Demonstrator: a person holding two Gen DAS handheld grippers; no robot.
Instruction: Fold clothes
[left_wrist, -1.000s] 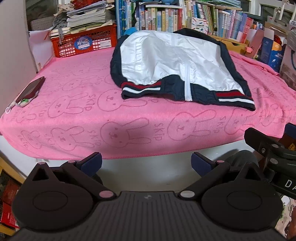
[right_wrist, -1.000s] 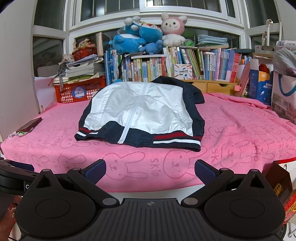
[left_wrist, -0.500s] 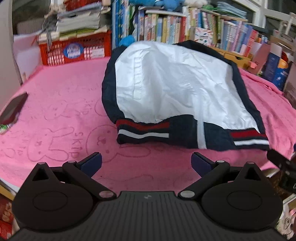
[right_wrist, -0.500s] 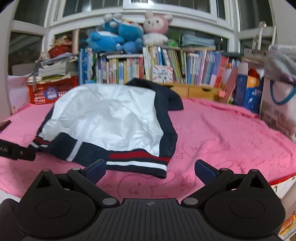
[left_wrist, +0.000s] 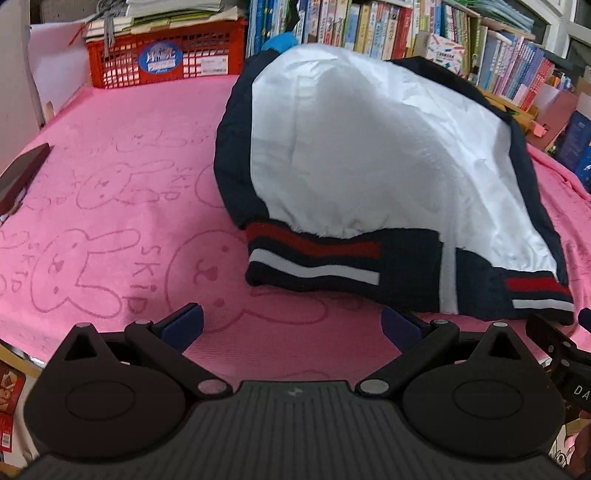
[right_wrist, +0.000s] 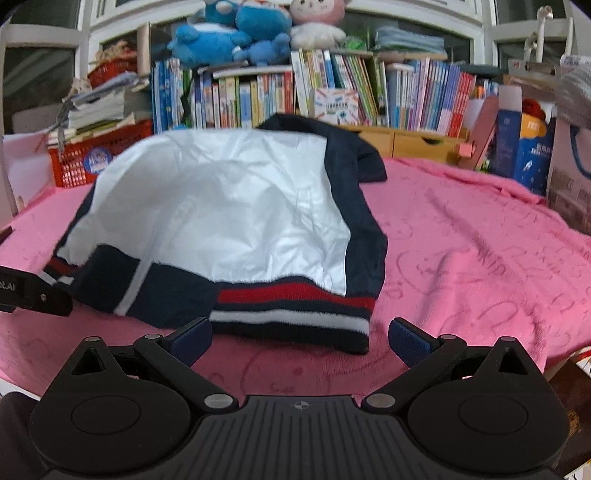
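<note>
1. Left wrist view: one jacket (left_wrist: 373, 155), white with navy sides and a red-and-white striped hem, lay on one pink towel (left_wrist: 110, 206) printed with rabbit outlines and the word SKIP. The left gripper (left_wrist: 291, 325) had its two blue-padded fingers spread wide and held nothing; it hung just short of the hem's left corner, not touching it.
2. In the same view, one dark phone (left_wrist: 22, 173) lay at the towel's left edge, well apart from the jacket. A broad stretch of bare towel lay open to the left of the jacket, and a narrow strip ran between the hem and the towel's near edge.
3. At the back stood one red crate (left_wrist: 166, 59) with papers stacked on top, and beside it a row of books (left_wrist: 369, 26). Part of the other gripper showed at the lower right, beside the hem's right corner.
4. Right wrist view: the same single jacket (right_wrist: 229, 206) lay left of centre on the towel (right_wrist: 480, 258). The right gripper (right_wrist: 299, 336) was likewise spread and empty, its fingers near the hem's right corner, with no contact.
5. The towel to the right of the jacket was bare and rumpled, giving free room on that side. The left gripper's tip (right_wrist: 33, 291) showed at the far left, beside the hem.
6. Behind were the bookshelf (right_wrist: 332, 96), several blue plush toys (right_wrist: 229, 33), one pink and white plush rabbit (right_wrist: 317, 18) and windows.
</note>
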